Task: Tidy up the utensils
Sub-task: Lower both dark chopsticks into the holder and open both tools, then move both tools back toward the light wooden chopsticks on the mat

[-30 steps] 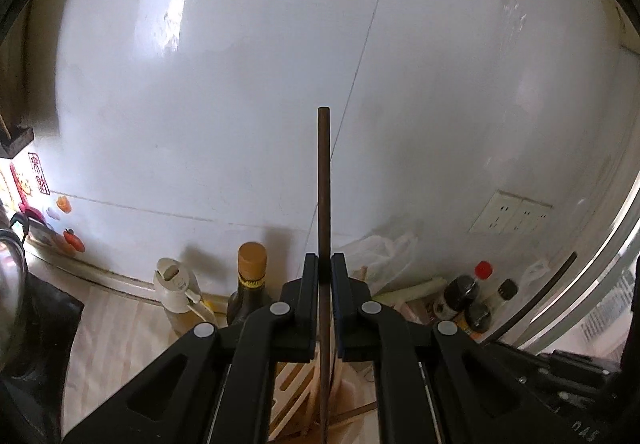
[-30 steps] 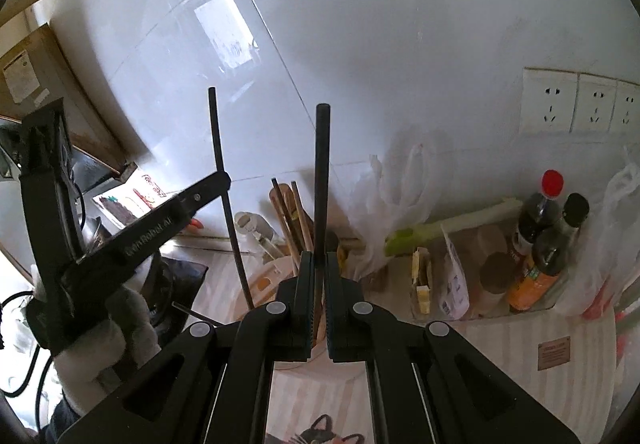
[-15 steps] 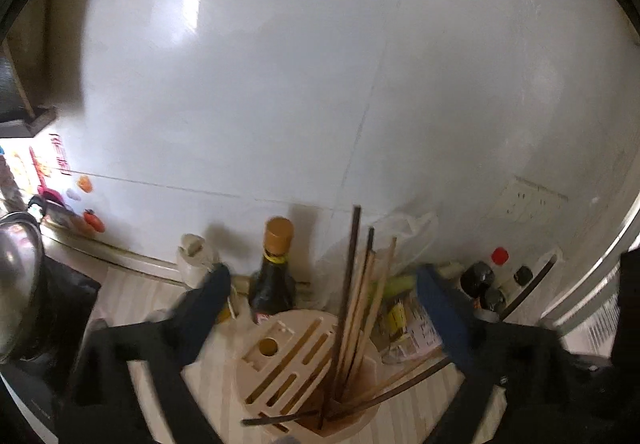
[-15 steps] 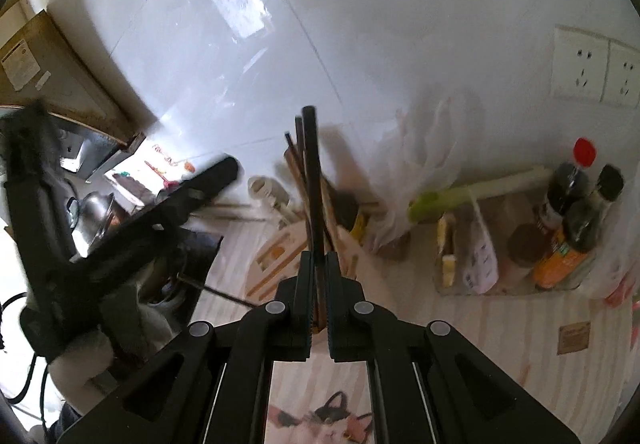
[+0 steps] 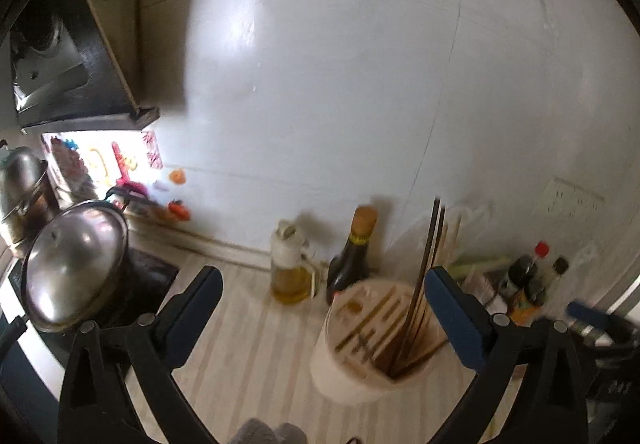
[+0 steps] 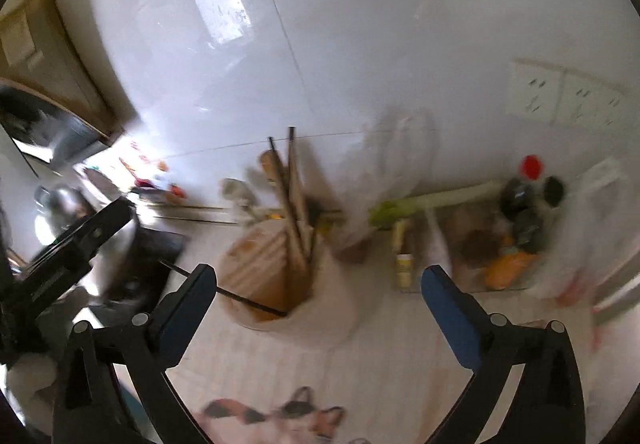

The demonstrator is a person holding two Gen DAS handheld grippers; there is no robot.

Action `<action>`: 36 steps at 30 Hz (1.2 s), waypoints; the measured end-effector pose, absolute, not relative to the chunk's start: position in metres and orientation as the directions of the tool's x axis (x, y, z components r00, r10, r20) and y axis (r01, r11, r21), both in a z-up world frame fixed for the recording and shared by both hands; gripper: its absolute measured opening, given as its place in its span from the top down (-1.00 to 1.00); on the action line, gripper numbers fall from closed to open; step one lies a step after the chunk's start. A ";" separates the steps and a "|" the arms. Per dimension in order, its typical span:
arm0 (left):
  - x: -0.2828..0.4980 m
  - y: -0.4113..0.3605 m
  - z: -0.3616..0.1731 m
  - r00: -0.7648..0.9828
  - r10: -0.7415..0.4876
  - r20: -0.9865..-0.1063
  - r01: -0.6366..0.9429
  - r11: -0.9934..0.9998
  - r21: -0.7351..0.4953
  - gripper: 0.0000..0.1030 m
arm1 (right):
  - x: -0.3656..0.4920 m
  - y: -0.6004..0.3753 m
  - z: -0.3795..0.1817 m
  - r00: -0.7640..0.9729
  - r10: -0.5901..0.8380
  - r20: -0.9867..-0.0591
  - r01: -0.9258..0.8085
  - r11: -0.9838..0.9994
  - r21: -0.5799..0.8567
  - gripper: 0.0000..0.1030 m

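Jaws opening on both grippers, nothing btwn; chopsticks (image 5: 420,284) standing in holder (image 5: 360,376).

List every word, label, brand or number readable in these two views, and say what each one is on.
None can be read.
Red sticker on the wall: characters too blurred.
Dark bottle neck label: blurred.
Red-capped bottle label: blurred.
Left gripper's body in the right view: print smeared by motion.

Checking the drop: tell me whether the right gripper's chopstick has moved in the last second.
Yes. It has left the now opening jaws of the right gripper and stands among the chopsticks in the holder, below the wall sockets.
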State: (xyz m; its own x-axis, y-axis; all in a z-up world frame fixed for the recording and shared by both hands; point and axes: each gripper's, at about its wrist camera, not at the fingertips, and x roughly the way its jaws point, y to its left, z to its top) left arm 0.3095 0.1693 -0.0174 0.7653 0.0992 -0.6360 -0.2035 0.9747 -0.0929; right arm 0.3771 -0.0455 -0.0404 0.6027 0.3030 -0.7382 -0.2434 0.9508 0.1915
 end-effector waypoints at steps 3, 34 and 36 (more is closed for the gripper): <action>0.297 0.164 -0.024 0.744 0.105 -0.660 -0.208 0.975 -0.079 -1.00 | 0.365 -0.045 -0.038 0.628 0.262 -0.732 -0.231 0.962 0.145 -1.00; 0.250 -0.095 -0.290 0.143 -0.137 -0.980 0.145 0.983 -0.116 -0.48 | 0.272 -0.316 -0.271 0.262 0.029 -0.965 0.303 0.946 0.111 -0.87; 0.249 -0.112 -0.306 0.106 -0.142 -0.984 0.170 0.978 -0.123 -0.41 | 0.269 -0.329 -0.278 0.252 0.029 -0.967 0.333 0.936 0.116 -0.87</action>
